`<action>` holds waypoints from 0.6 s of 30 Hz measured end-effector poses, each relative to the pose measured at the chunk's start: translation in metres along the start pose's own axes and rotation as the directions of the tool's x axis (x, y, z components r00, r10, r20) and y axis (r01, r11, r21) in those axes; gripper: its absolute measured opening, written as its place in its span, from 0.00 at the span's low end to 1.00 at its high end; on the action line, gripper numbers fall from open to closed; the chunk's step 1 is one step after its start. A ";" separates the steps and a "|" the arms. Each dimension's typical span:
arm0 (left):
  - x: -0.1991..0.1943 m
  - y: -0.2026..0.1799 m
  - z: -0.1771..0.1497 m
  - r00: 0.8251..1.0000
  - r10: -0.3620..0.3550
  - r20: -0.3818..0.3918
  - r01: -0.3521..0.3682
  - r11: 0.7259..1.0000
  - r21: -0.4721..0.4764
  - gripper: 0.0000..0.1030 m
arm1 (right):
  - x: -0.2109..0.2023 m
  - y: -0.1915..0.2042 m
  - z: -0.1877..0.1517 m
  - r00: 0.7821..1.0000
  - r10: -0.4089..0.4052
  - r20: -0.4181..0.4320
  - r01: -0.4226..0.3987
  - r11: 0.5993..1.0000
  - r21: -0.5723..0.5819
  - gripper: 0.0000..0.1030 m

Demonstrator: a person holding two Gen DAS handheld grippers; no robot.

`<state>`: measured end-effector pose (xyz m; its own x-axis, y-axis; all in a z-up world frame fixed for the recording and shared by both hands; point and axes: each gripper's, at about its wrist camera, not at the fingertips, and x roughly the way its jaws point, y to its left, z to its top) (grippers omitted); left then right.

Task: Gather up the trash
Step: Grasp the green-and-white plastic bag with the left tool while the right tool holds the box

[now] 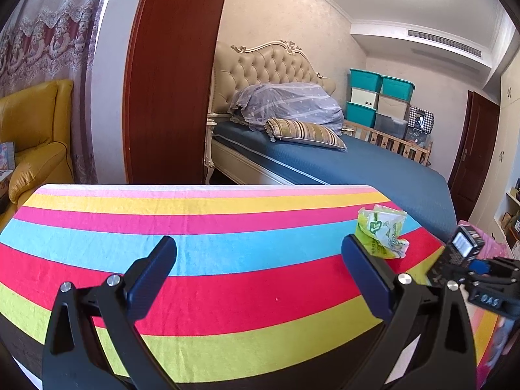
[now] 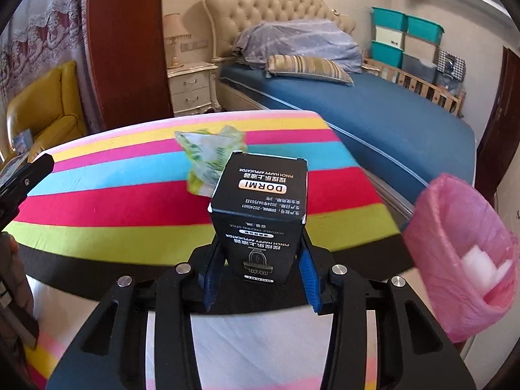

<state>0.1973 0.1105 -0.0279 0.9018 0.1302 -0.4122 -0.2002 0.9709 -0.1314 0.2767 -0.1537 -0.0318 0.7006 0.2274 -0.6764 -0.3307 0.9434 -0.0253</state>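
**Desk:** What does your right gripper (image 2: 260, 279) have?

**Caption:** Your blue pads are closed on the lower part of one black carton (image 2: 260, 208), lettered "DORMI". It stands upright between them, long axis running up and away from your wrist, above the near edge of the striped table (image 2: 107, 195). The grip looks firm from the right wrist view; the pads press on both side faces.

**Desk:** And where does the carton have to go?

**Caption:** To your right. The bin with the pink liner (image 2: 455, 247) sits just off the table's right corner, lower than the carton, mouth tilted toward you. That is the relation your next move turns on, as we judge it: swing right and slightly down, keeping the carton's tall axis clear of the rim. Something white already lies inside the bin.

**Desk:** The left gripper (image 1: 260, 276)?

**Caption:** Wide open and holding nothing, poised above the red and blue stripes.

**Desk:** Anything left on the table?

**Caption:** One crumpled green-and-white wrapper (image 1: 382, 235), lying just beyond your left gripper's right-hand finger, toward the table's far right. It is not touched. Either hand could reach it, but your left is free, and the wrapper sits close ahead of it.

**Desk:** The count?

**Caption:** One carton, one wrapper, one bin, two grippers.
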 end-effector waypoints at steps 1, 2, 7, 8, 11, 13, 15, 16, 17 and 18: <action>0.000 -0.001 0.000 1.000 0.000 0.000 0.000 1.000 0.007 0.96 | -0.003 -0.006 -0.003 1.000 -0.006 -0.002 0.006 1.000 -0.001 0.40; 0.000 -0.003 0.000 1.000 0.000 0.002 0.000 1.000 0.018 0.96 | -0.005 -0.010 -0.006 1.000 -0.010 0.000 0.010 1.000 0.002 0.40; -0.003 -0.012 -0.001 1.000 -0.001 0.009 0.000 0.998 0.062 0.96 | -0.007 -0.024 -0.022 1.000 -0.016 0.015 0.016 0.999 0.034 0.40; -0.003 -0.013 -0.002 1.000 -0.002 0.010 0.001 0.998 0.067 0.96 | -0.006 -0.026 -0.025 1.000 -0.015 0.020 0.014 0.999 0.047 0.40; -0.003 -0.017 -0.002 1.000 -0.023 0.006 0.022 0.997 0.075 0.96 | -0.002 -0.027 -0.028 0.999 -0.012 0.031 0.011 0.998 0.062 0.40; -0.001 -0.019 -0.003 0.999 -0.040 -0.006 0.040 0.996 0.074 0.96 | -0.003 -0.029 -0.028 0.999 0.002 0.039 -0.005 0.997 0.074 0.40; 0.003 -0.023 -0.003 0.997 -0.074 -0.038 0.077 0.995 0.067 0.96 | -0.004 -0.030 -0.027 0.999 0.002 0.046 -0.005 0.997 0.079 0.40; 0.005 -0.026 -0.004 0.995 -0.084 -0.054 0.088 0.994 0.063 0.96 | -0.005 -0.029 -0.027 0.999 0.003 0.050 -0.007 0.997 0.079 0.40; 0.008 -0.031 -0.004 0.993 -0.093 -0.070 0.097 0.994 0.057 0.96 | -0.007 -0.029 -0.028 0.998 0.009 0.057 -0.013 0.997 0.080 0.40; 0.010 -0.037 -0.006 0.992 -0.101 -0.082 0.106 0.993 0.057 0.96 | -0.008 -0.030 -0.028 0.998 0.007 0.064 -0.013 0.997 0.081 0.40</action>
<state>0.2114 0.0749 -0.0324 0.8831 0.0147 -0.4690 -0.0815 0.9891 -0.1226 0.2634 -0.1901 -0.0459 0.7373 0.2494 -0.6279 -0.2873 0.9569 0.0428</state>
